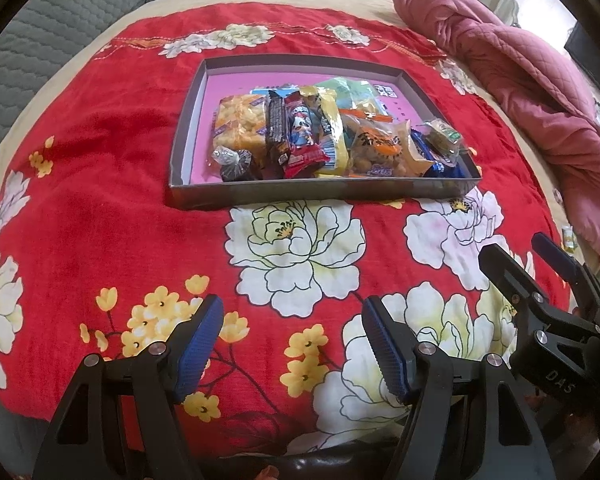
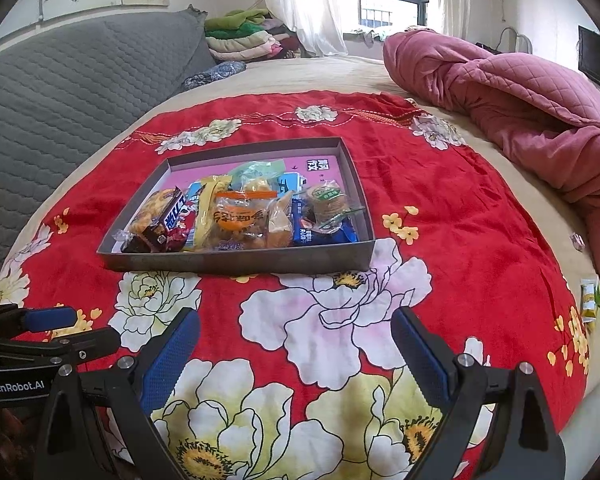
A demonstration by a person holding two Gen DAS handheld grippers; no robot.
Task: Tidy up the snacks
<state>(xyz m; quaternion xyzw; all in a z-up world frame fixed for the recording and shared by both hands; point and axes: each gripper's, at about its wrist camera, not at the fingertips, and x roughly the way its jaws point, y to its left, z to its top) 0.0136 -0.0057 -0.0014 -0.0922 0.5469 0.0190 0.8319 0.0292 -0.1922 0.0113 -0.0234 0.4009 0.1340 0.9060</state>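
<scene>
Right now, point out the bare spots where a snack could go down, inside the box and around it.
Inside the box, the pink floor is bare along the far wall and in the left corner; the snacks crowd the near half. Outside, the red cloth lies open between the box and both tongs, left and right, and toward the pink quilt.

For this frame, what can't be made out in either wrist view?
- Snacks low in the tray: both views, hidden by the packets heaped on top and by the near wall.
- Small packets at the bed's right edge: right wrist view, too small and fisheye-warped to identify.
- Left gripper and right gripper: the hands holding them are out of frame.
</scene>
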